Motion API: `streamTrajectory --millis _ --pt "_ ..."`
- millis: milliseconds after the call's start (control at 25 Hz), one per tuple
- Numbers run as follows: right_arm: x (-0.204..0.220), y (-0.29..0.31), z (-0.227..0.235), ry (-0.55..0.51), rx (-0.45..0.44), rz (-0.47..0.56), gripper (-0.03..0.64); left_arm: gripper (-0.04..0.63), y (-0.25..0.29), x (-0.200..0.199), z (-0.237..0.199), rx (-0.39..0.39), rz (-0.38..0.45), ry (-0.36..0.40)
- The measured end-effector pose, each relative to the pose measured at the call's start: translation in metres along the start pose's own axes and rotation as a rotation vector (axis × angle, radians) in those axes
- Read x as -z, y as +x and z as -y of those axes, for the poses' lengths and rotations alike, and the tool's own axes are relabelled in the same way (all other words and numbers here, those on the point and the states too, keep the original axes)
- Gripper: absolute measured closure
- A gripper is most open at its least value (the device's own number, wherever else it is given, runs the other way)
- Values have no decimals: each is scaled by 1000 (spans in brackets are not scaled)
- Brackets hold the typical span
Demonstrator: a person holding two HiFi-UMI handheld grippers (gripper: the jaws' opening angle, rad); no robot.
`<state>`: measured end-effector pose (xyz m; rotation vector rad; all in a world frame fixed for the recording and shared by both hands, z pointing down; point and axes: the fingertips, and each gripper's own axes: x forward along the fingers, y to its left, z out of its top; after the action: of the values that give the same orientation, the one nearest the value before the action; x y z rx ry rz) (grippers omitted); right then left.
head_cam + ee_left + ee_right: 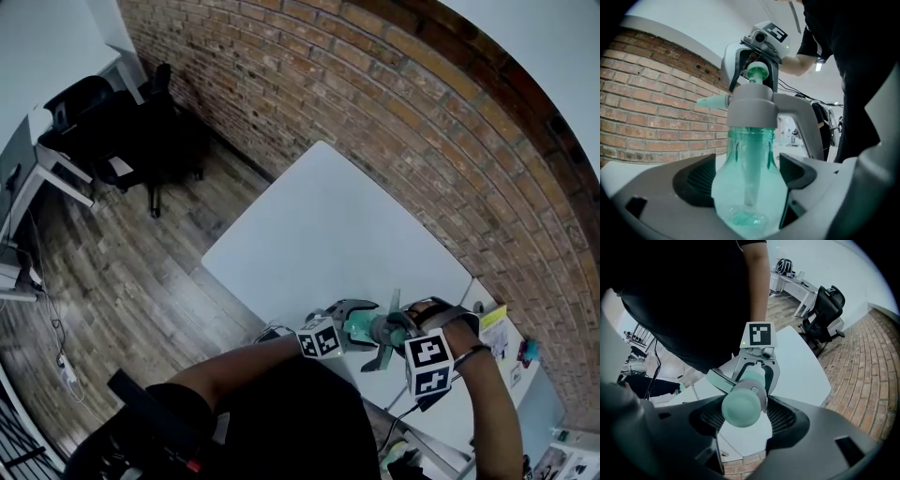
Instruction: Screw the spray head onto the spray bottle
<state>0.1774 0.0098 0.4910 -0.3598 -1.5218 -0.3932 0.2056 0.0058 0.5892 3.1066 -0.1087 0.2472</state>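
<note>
A clear teal spray bottle (747,187) stands upright between the pads of my left gripper (747,174), which is shut on its belly. On its neck sits the grey spray head (752,110), with a teal nozzle pointing left and the trigger hanging to the right. My right gripper (754,61) comes down from above, its fingers (732,65) clamped on either side of the head's top. In the right gripper view the head's teal cap (740,408) fills the gap of that gripper (743,414). In the head view both grippers meet at the bottle (361,328), over the table's near edge.
A white table (328,225) runs along a brick wall (375,94). Black office chairs (141,131) and a desk stand on the wooden floor at the far left. Small items, one of them yellow (497,323), lie at the table's right end.
</note>
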Motion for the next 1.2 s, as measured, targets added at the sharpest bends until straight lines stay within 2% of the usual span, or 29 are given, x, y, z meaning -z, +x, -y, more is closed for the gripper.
streamTrajectory --millis 320,640,800,960,1200 --pt "0 6 -2 -90 -18 -35 357 178 -2 -1 1 -1 2 -3" --pt "1 6 0 -70 2 -12 357 178 -1 0 1 3 1 -3" --pt "1 7 1 -22 10 2 357 178 -2 0 0 2 1 -3" --pt "-5 5 -4 59 -17 43 357 178 -3 0 2 6 4 -5" --pt "-2 6 0 184 5 85 359 178 -2 0 0 -2 8 -2"
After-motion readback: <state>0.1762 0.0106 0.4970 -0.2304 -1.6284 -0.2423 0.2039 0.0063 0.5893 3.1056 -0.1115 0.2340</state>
